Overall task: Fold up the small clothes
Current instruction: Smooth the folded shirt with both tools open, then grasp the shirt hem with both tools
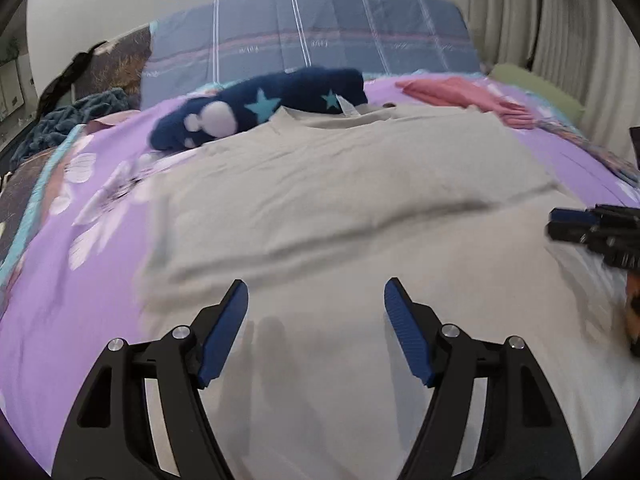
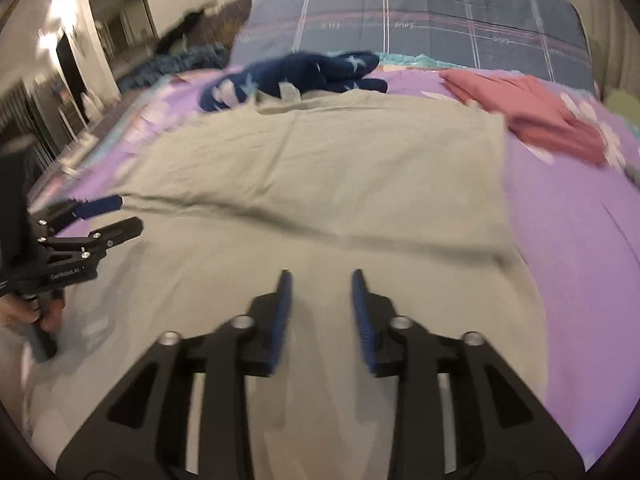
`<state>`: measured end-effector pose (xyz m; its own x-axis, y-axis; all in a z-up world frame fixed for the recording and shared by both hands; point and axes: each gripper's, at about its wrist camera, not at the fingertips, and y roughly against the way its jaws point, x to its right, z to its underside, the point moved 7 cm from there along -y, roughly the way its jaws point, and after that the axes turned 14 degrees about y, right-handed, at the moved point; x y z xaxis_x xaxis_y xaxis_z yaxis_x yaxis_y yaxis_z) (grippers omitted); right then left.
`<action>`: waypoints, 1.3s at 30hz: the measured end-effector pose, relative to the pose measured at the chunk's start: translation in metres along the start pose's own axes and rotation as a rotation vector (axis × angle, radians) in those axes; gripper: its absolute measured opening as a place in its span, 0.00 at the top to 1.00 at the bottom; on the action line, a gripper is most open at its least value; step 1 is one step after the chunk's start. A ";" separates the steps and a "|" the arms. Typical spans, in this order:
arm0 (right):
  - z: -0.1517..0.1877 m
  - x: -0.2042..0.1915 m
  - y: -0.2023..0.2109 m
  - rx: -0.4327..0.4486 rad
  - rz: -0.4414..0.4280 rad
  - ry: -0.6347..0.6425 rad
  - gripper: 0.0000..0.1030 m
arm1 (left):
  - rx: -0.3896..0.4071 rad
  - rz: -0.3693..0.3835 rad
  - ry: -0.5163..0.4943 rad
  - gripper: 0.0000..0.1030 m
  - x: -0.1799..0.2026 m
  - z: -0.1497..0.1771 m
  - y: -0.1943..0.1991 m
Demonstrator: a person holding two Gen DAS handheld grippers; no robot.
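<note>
A light grey garment [image 1: 320,200] [image 2: 320,184] lies spread on the purple bedspread, with its far part folded over and a crease running across its middle. My left gripper [image 1: 316,292] hovers over the garment's near half, open, with nothing between its blue pads. My right gripper [image 2: 320,280] is over the same cloth, its jaws apart with a narrower gap and nothing between them. Each gripper shows at the edge of the other's view: the right gripper [image 1: 560,224] at the right, the left gripper [image 2: 128,214] at the left, with a hand on its handle.
A dark blue fleece item with stars [image 1: 260,108] [image 2: 304,74] lies just beyond the grey garment. A pink garment [image 1: 464,94] [image 2: 536,112] sits at the far right. A blue plaid pillow [image 1: 312,32] is at the head of the bed [image 1: 80,240].
</note>
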<state>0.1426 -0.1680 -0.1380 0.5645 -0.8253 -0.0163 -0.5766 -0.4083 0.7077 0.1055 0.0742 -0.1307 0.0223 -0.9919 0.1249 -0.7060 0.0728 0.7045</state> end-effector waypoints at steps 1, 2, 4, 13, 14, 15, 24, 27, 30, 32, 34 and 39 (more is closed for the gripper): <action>0.011 0.002 0.015 0.006 -0.005 -0.007 0.64 | 0.007 -0.005 0.005 0.25 -0.009 0.009 0.014; 0.021 0.006 0.028 0.008 -0.005 -0.014 0.64 | 0.013 -0.010 0.019 0.21 -0.018 0.018 0.027; 0.047 0.021 0.058 0.006 0.013 -0.071 0.64 | 0.024 -0.033 0.102 0.18 -0.049 0.035 0.055; 0.122 0.035 0.108 -0.035 0.009 -0.264 0.64 | -0.087 0.022 0.223 0.17 -0.086 0.097 0.096; 0.134 0.033 0.114 -0.042 0.009 -0.276 0.65 | -0.115 0.023 0.214 0.17 -0.085 0.106 0.095; 0.143 0.031 0.120 -0.044 0.002 -0.282 0.66 | -0.155 0.044 0.213 0.17 -0.083 0.119 0.095; 0.208 0.000 0.175 -0.035 -0.225 -0.348 0.65 | -0.213 0.231 0.150 0.16 -0.056 0.179 0.145; 0.216 -0.005 0.180 -0.024 -0.294 -0.384 0.62 | -0.207 0.254 0.183 0.20 -0.059 0.183 0.152; 0.215 -0.003 0.178 -0.026 -0.332 -0.427 0.61 | -0.197 0.281 0.249 0.23 -0.064 0.182 0.151; 0.212 -0.003 0.177 -0.039 -0.338 -0.427 0.61 | -0.190 0.290 0.268 0.26 -0.066 0.181 0.151; 0.212 -0.006 0.180 -0.056 -0.339 -0.403 0.61 | -0.187 0.295 0.274 0.29 -0.068 0.184 0.154; 0.212 -0.010 0.177 -0.063 -0.376 -0.385 0.57 | -0.164 0.340 0.300 0.33 -0.072 0.184 0.151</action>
<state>-0.0903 -0.3144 -0.1619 0.4614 -0.7146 -0.5258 -0.3332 -0.6888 0.6438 -0.1329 0.1379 -0.1614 0.0298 -0.8373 0.5459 -0.5880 0.4269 0.6870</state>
